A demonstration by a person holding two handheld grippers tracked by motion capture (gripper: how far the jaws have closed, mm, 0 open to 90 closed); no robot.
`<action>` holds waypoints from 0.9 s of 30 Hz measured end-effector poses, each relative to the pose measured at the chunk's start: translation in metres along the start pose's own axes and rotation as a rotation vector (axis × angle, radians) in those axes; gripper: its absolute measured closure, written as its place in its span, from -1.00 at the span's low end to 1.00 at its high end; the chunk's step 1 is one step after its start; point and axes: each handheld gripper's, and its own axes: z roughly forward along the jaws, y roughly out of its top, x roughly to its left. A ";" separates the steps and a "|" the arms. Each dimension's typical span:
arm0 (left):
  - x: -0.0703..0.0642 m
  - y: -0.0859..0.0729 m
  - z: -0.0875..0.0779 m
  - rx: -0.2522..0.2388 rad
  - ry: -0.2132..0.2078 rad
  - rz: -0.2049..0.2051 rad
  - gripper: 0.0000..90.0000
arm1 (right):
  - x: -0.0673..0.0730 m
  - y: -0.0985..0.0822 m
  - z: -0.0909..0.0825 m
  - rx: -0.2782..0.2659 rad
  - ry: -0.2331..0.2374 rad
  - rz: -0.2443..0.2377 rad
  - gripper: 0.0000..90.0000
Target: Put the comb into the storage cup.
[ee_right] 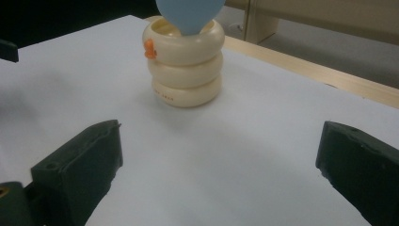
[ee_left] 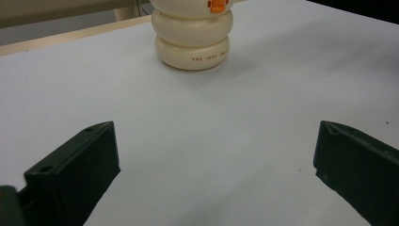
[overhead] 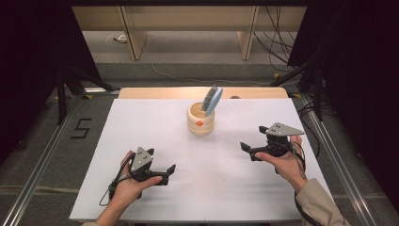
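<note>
While both hand-held tools hung over the white table sheet (overhead: pixel 155 136), neither had anything between its jaws: the left gripper (overhead: pixel 165 175) had its black jaws spread wide and empty, seen clearly in the left gripper view (ee_left: pixel 211 160), and the right gripper (overhead: pixel 251 142) was equally agape and empty in the right gripper view (ee_right: pixel 219 165). The thing they faced was a cream ceramic holder shaped like three stacked rings with a small orange mark on its side (overhead: pixel 201 120), which stood upright toward the far middle of the sheet, well apart from both grippers and roughly between them. A light-blue plastic hairbrush with dark bristles (overhead: pixel 212 100) stood in it, leaning to the right, its head above the rim.

The risks, as I judged them, lay mostly in that lean. A grip taken high on the brush head could have levered against the rim and tipped the holder, since the rounded rings gave it a narrow footing. A pull along the table instead of up along the brush's own tilt would have dragged the holder over the smooth sheet. Jaws closing on the bristles instead of the smooth blue back could have let the brush twist and slip. If the other gripper steadied the holder, its curved glazed sides might have squirted out from between flat jaws
</note>
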 end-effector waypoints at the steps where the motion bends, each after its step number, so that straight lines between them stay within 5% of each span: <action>1: 0.000 0.000 0.000 0.000 0.000 0.000 -1.00 | 0.000 -0.001 -0.001 -0.001 0.002 0.001 -0.95; 27: 0.002 0.000 -0.001 -0.007 0.010 0.003 -1.00 | -0.001 -0.026 -0.018 0.009 0.009 0.015 -0.93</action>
